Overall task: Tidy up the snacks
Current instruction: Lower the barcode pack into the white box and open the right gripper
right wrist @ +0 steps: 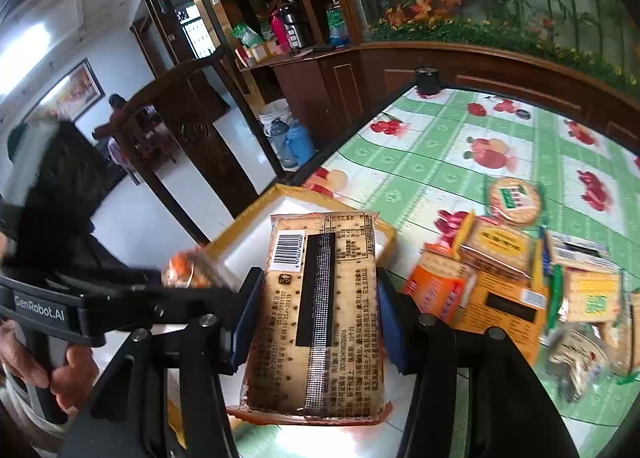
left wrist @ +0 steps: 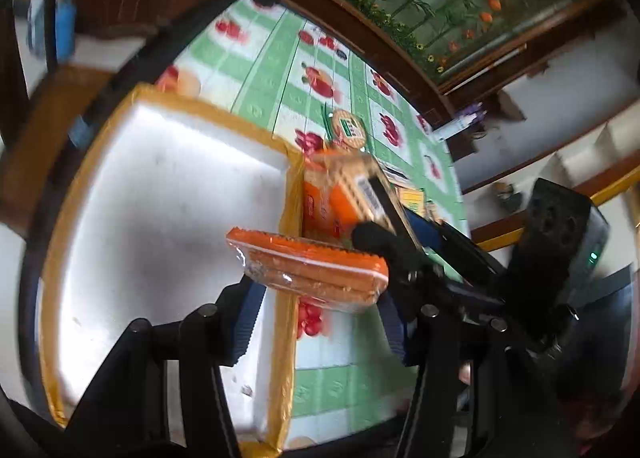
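Note:
My left gripper [left wrist: 320,290] is shut on an orange cracker packet [left wrist: 308,268], held flat above the right rim of a white foam box with tan-taped edges [left wrist: 160,209]. My right gripper [right wrist: 320,294] is shut on a tan cracker packet with a barcode and black strip [right wrist: 320,314], held over the same box's rim [right wrist: 256,213]. The right gripper and its packet also show in the left wrist view [left wrist: 372,193]. The left gripper with its orange packet shows in the right wrist view [right wrist: 184,270].
A pile of several snack packets [right wrist: 500,270] lies on the green fruit-print tablecloth [right wrist: 440,153], with a round cracker pack [right wrist: 514,199] behind it. A black cup [right wrist: 427,81] stands at the table's far corner. A wooden chair [right wrist: 180,113] stands left.

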`<state>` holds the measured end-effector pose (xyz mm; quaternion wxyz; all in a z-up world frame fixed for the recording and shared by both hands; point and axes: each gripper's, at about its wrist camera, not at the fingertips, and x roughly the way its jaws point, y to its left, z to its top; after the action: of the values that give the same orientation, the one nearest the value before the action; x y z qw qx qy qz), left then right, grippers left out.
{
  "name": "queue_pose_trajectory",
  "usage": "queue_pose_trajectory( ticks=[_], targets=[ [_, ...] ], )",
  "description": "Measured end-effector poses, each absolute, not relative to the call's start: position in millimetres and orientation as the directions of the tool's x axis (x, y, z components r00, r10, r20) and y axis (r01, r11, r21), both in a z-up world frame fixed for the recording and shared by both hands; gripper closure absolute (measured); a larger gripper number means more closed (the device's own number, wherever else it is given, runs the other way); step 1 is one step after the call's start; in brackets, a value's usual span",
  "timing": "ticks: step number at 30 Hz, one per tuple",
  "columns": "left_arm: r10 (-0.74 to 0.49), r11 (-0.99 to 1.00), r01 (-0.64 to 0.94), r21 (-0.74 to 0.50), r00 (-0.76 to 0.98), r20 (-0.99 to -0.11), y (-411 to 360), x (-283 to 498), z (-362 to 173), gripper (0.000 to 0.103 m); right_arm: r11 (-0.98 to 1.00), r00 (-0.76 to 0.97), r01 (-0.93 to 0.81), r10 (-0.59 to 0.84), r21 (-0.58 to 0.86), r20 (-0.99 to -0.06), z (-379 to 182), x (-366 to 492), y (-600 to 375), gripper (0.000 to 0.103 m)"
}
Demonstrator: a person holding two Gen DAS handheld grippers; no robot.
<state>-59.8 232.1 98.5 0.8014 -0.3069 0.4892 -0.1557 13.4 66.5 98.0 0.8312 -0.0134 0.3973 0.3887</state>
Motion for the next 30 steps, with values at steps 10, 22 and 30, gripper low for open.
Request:
queue_pose_trajectory(
  ticks=[10,22,30],
  targets=[
    [-0.484,0.741,-0.195,-0.643,0.508,-0.712,276.7,-53.2,66.5,0.047,0.655,0.262,-0.633,0.683,0.412,-0.682,69.0,48.6,105.7,0.050],
    [-0.213,0.890,-0.238,-0.389,0.537,-0.816,272.7,-64.4,76.0,0.022,0.654,0.221,-0.602,0.689,0.459,-0.691,51.0,56.0,122.4,0.033],
    [-0.131,0.948,-0.181,-0.263,0.530,-0.838,227.9,-53.8,79.9,0.019,0.744,0.386,-0.566,0.619,0.355,-0.684,85.9,39.3,47.8,0.032]
  ],
)
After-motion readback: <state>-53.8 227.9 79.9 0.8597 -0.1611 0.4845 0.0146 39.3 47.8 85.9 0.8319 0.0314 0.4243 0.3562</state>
